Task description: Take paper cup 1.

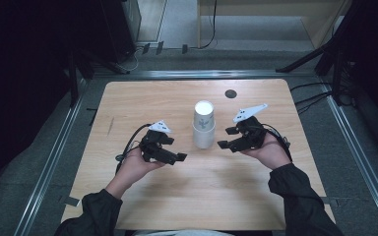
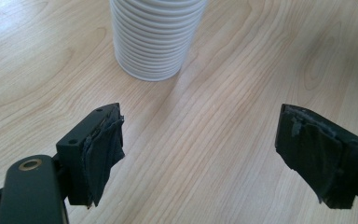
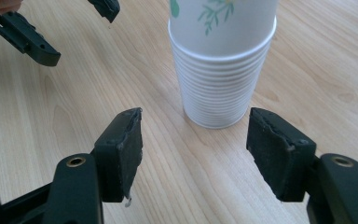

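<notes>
The left gripper (image 1: 170, 150) and right gripper (image 1: 232, 137), each with 2 padded black jaws spread wide and empty, are held low over the pale wood-grain desk (image 1: 128, 98). Between and just beyond them, near the desk's middle, an upright stack of ribbed white paper cups (image 1: 204, 124) stands, lying straight ahead of the right gripper's jaws and the nearer to it.

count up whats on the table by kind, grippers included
stack of white paper cups: 1 (cups nested, number cannot be told)
black grippers: 2, left gripper and right gripper
dark round spot on the table: 1
total: 4
</notes>
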The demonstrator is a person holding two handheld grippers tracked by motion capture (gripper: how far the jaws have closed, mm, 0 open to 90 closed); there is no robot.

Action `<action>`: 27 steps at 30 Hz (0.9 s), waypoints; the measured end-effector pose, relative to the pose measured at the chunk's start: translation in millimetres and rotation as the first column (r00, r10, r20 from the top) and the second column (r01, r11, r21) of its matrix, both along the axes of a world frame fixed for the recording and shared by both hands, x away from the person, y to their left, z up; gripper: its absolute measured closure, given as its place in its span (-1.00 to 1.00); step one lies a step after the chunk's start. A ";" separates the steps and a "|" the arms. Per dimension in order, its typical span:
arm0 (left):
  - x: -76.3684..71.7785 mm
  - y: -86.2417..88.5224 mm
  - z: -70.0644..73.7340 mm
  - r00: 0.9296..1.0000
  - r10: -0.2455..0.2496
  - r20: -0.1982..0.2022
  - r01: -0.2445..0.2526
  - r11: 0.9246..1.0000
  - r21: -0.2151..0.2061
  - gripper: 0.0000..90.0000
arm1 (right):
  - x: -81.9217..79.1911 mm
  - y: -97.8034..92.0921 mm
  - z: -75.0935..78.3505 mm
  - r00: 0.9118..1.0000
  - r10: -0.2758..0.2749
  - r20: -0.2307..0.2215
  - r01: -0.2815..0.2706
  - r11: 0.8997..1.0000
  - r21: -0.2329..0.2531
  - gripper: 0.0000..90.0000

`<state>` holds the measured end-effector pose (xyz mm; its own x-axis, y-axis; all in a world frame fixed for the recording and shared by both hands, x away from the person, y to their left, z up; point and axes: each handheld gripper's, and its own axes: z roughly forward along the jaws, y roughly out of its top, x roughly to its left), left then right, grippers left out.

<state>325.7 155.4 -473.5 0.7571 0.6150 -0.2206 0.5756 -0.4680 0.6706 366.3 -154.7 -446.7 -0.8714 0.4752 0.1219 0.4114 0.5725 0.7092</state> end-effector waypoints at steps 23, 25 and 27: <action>-10.8 8.2 1.2 1.000 0.023 -0.007 -0.023 1.000 -0.008 -0.66 | 32.7 18.6 29.3 0.998 0.068 0.004 -0.068 0.997 -0.035 -0.30; -12.8 9.3 1.6 1.000 0.021 -0.005 -0.021 1.000 -0.007 -0.66 | 37.3 21.9 30.9 0.997 0.081 0.002 -0.081 0.996 -0.035 -0.32; -14.2 10.0 1.9 1.000 0.017 -0.007 -0.017 1.000 -0.003 -0.66 | 40.6 25.0 30.8 0.997 0.081 0.003 -0.081 0.995 -0.051 -0.33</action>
